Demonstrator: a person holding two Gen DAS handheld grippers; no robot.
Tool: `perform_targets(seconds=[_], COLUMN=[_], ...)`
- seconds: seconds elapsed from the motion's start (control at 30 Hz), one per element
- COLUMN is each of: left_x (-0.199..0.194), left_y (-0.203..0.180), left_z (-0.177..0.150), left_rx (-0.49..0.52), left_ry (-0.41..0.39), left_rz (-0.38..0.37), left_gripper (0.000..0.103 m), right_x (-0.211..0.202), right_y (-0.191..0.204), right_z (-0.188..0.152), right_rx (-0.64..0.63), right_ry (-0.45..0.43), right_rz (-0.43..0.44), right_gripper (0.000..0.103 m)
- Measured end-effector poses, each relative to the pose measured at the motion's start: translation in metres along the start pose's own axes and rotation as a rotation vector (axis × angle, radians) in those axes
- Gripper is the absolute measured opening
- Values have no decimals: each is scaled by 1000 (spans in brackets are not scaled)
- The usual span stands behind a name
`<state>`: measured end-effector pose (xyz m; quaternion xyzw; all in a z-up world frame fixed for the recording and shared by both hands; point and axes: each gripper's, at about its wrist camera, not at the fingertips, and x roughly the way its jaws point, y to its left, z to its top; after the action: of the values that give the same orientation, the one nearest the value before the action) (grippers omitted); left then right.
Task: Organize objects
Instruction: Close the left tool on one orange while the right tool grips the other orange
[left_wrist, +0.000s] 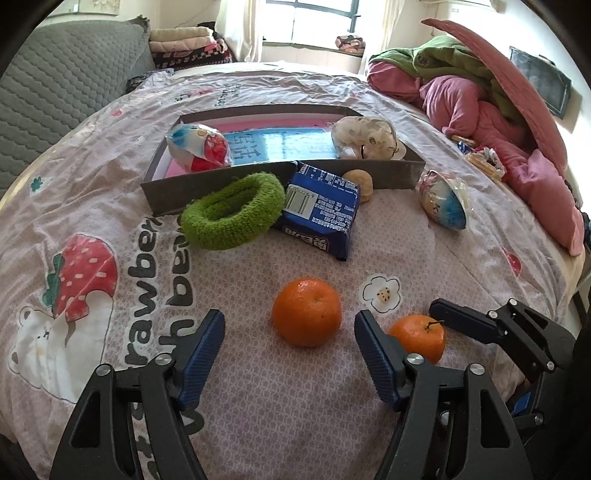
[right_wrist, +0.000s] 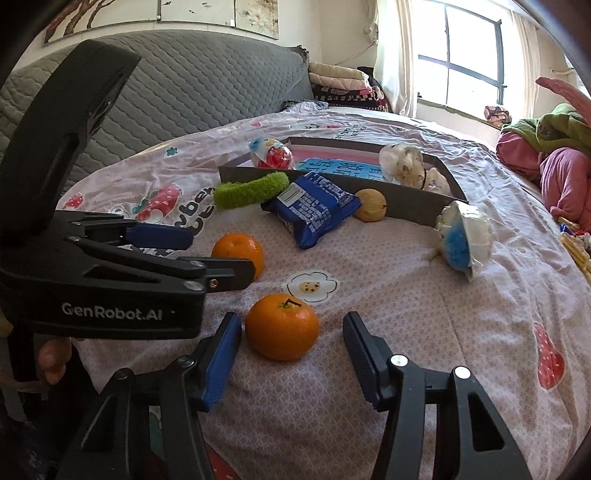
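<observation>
Two oranges lie on the patterned bedspread. The plain orange (left_wrist: 306, 312) sits just ahead of and between the fingertips of my left gripper (left_wrist: 289, 315), which is open with gaps on both sides. The stemmed orange (right_wrist: 282, 326) lies between the fingers of my right gripper (right_wrist: 291, 317). The left pad is close beside it, there is a clear gap on the right, and the gripper is open. In the left wrist view the stemmed orange (left_wrist: 417, 338) shows to the right. In the right wrist view the left gripper (right_wrist: 218, 254) straddles the plain orange (right_wrist: 240, 254).
Behind the oranges stands a shallow cardboard box (left_wrist: 399, 173) holding a wrapped egg pack (left_wrist: 199, 147) and a white bag (left_wrist: 364, 138). In front of it lie a green fuzzy ring (left_wrist: 232, 212), a blue packet (left_wrist: 321, 214), a tan ball (left_wrist: 360, 182) and another egg pack (left_wrist: 443, 199). Clothes (left_wrist: 480, 110) are piled at right.
</observation>
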<state>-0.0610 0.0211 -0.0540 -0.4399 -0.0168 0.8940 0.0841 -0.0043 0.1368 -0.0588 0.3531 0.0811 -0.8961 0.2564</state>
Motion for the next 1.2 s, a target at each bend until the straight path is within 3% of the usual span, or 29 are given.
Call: perform_targets(seconds=[0.37,0.57,0.67,0.77,1.2], left_x=[13,17,17,16,10], left_y=[-7,-5,-5,-3,1], left_z=[-1,1,2,1,-2], left_rx=[17,-3,-2,-6,-15], left_ry=[27,36,34,34,18], left_rz=[-23,-39,-43,-50,-59], left_gripper=[60,57,46,42,42], right_x=[3,4,5,6,8], right_y=[0,-2,-2,-4,-5], right_z=[0,0,-1,-1,-1], right_rx=[-1,10,10,18,28], right_ry=[5,7,8,11,19], right_rz=[36,46,52,63,74], right_gripper=[43,41,39,39,39])
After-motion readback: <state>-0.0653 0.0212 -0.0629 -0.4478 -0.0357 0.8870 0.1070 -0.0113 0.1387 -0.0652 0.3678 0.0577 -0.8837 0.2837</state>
